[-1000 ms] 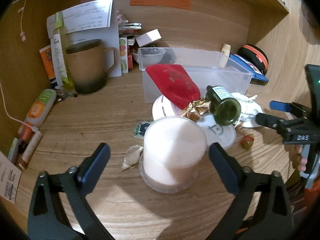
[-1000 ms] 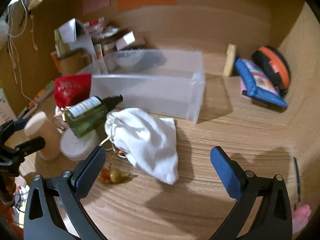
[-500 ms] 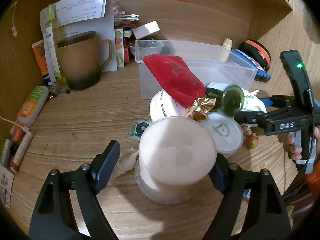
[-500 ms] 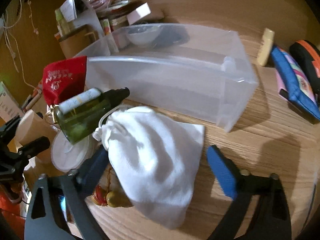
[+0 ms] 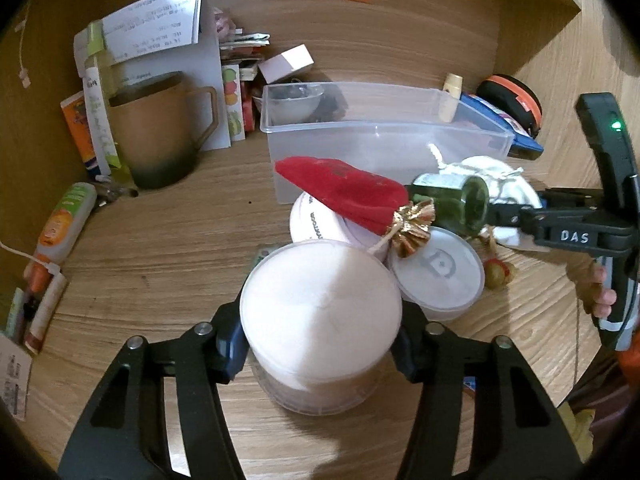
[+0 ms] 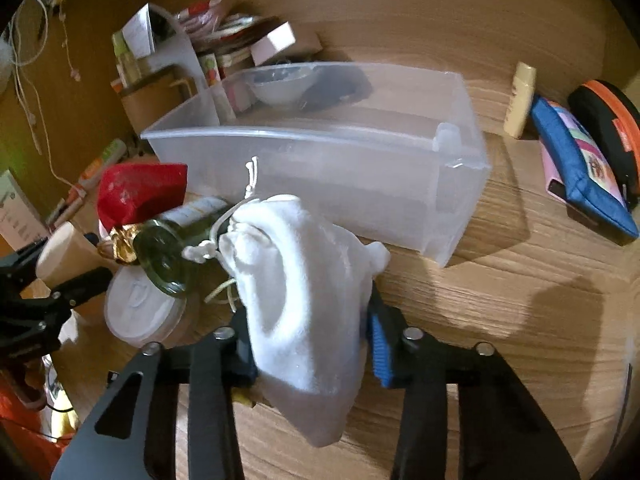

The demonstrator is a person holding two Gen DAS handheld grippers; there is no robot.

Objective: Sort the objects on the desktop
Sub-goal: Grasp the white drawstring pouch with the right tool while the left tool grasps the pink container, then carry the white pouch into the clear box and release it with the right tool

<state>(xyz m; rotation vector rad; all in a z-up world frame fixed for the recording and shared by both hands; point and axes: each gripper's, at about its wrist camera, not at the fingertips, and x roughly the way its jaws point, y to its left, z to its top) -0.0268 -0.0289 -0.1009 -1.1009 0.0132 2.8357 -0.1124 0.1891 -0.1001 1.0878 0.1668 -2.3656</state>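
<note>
Pink jar and white pouch on cluttered wooden desk.

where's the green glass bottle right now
The green glass bottle lies on its side left of centre in the right wrist view, between the red pouch and the white drawstring bag, resting over a round white tub.

A pale pink round plastic tub fills the lower centre of the left view. A red fabric pouch with gold foil trim lies above it. A plain white drawstring cloth bag sits centre of the right view.
</note>
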